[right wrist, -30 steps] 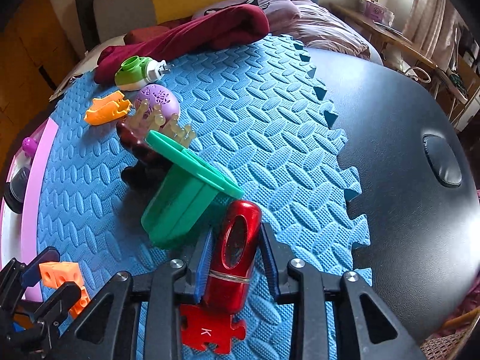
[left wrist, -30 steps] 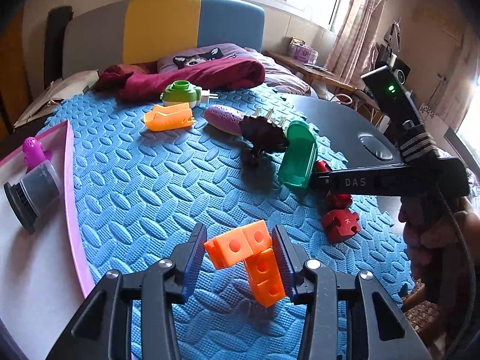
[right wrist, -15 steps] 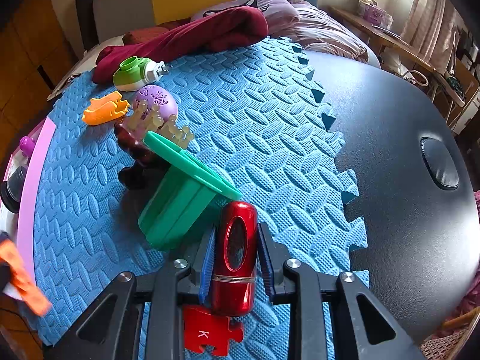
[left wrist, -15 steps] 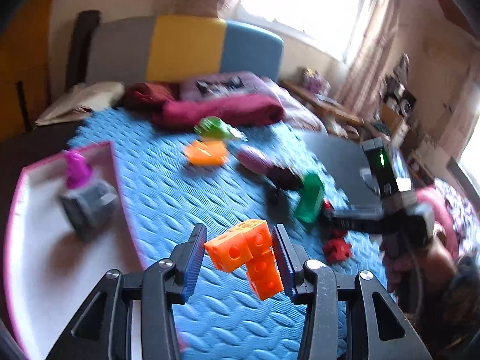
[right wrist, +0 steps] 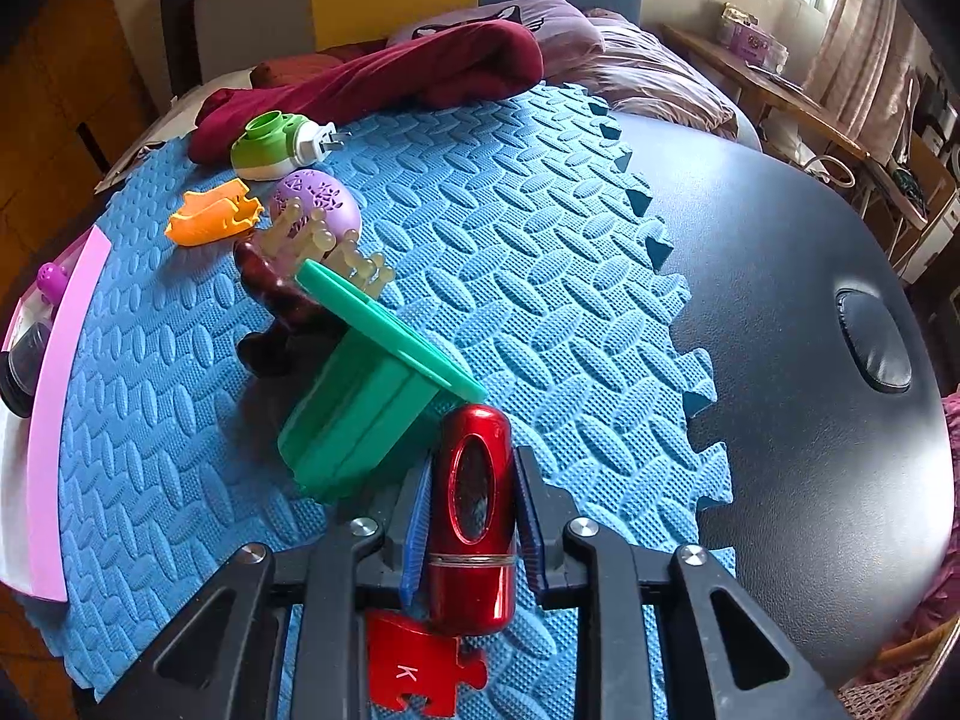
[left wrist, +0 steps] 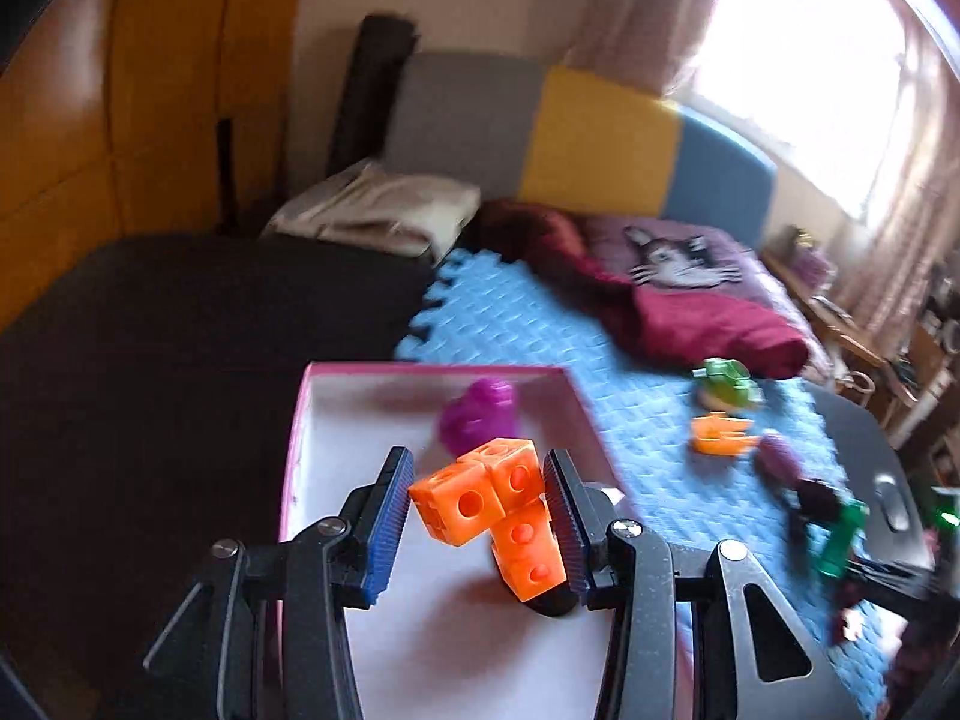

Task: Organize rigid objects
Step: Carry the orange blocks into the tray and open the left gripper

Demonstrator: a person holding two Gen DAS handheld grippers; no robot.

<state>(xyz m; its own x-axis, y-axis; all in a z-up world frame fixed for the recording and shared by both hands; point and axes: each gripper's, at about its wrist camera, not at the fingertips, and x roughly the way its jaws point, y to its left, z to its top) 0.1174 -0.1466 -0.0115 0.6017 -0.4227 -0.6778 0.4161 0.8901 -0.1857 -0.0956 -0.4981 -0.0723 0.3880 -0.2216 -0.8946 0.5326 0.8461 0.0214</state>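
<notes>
Over the pink-rimmed white tray, the left claw holds an L-shaped cluster of orange plastic linking cubes clamped between its blue-padded jaws, hanging just above the tray floor and not yet let go. Down on the blue foam puzzle mat, the right claw is closing on a glossy red metal cylinder with an oval window, which sits between its pads just above a red jigsaw-shaped foam piece marked K.

As a judgement, the sorting is at an early-to-middle stage. The tray so far carries a purple plastic figure and, seen at the edge of the right wrist view, a dark grey round object beside it; the cubes look set to join them.

Left out on the mat are a green plastic tub lying on its side, a dark brown spiky massager, a lilac perforated egg-shaped shell, an orange plastic boat-shaped piece and a green-and-white plug-in device, besides the red piece. A maroon cloth lies at the mat's far edge.
</notes>
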